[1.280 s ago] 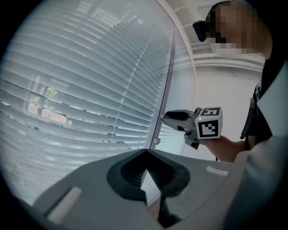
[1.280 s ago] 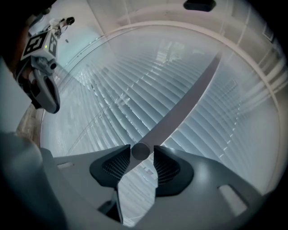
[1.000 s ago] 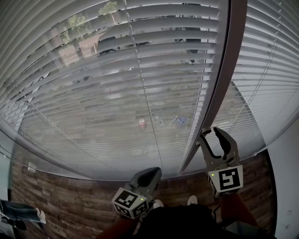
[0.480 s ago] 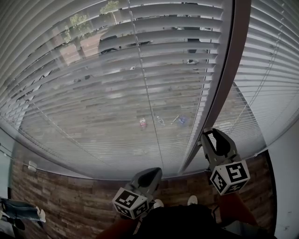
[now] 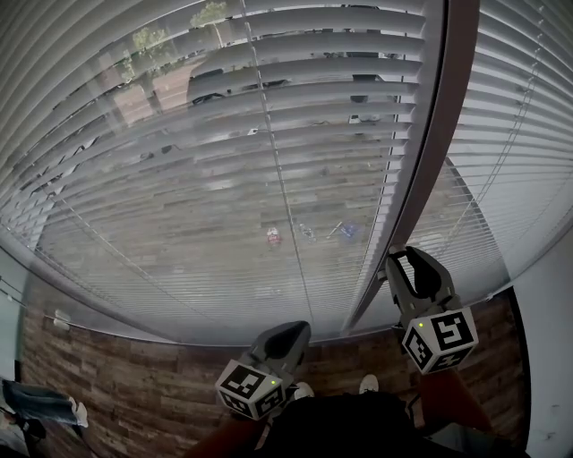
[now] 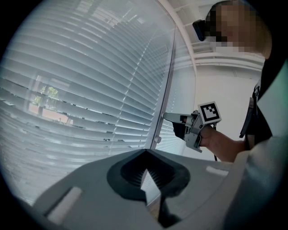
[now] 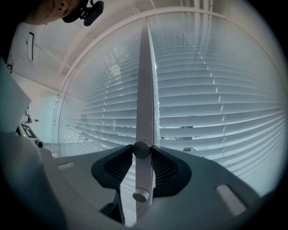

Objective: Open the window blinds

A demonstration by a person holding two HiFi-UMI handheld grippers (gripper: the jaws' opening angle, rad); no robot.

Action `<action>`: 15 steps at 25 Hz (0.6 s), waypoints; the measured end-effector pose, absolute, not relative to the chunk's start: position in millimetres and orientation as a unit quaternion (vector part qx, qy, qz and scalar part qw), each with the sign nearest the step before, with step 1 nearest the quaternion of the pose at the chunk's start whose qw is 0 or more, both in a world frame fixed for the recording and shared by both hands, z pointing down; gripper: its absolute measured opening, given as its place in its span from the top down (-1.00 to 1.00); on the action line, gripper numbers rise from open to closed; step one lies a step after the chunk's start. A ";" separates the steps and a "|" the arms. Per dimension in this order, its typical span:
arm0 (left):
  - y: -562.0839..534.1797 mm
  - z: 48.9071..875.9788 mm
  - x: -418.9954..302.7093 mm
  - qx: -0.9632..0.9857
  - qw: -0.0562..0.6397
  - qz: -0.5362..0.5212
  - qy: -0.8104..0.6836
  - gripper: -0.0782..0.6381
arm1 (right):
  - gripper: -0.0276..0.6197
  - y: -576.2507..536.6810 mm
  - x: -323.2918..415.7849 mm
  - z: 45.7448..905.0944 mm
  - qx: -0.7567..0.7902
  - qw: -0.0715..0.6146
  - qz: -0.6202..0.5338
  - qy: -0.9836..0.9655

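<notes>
A dark brown wood-plank floor (image 5: 134, 385) runs along the foot of the window, meeting a plain white wall (image 5: 551, 358) at the right. A dark brown upright window post (image 5: 439, 134) splits the glazing. At the lower left stand another person's legs in blue jeans (image 5: 36, 404), with a small white object (image 5: 61, 318) on the floor near them. Beyond the glass are a dark parked car (image 5: 224, 82), a green tree (image 5: 210, 13), and a small red thing (image 5: 272, 236) near a small blue thing (image 5: 347, 230).
</notes>
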State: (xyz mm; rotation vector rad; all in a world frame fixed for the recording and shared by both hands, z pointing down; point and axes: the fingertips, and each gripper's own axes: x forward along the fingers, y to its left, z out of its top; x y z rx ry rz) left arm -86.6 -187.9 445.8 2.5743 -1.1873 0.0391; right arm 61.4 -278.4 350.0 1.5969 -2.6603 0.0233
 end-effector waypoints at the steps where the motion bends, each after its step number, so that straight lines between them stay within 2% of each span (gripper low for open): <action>1: -187.6 445.6 -86.3 0.898 0.153 0.013 -0.413 0.78 | 0.44 -278.0 61.3 349.9 0.515 0.024 0.002 -0.857; 15: -186.9 462.4 -88.2 0.898 0.151 0.014 -0.414 0.78 | 0.45 -273.2 52.4 361.5 0.526 0.113 -0.104 -0.837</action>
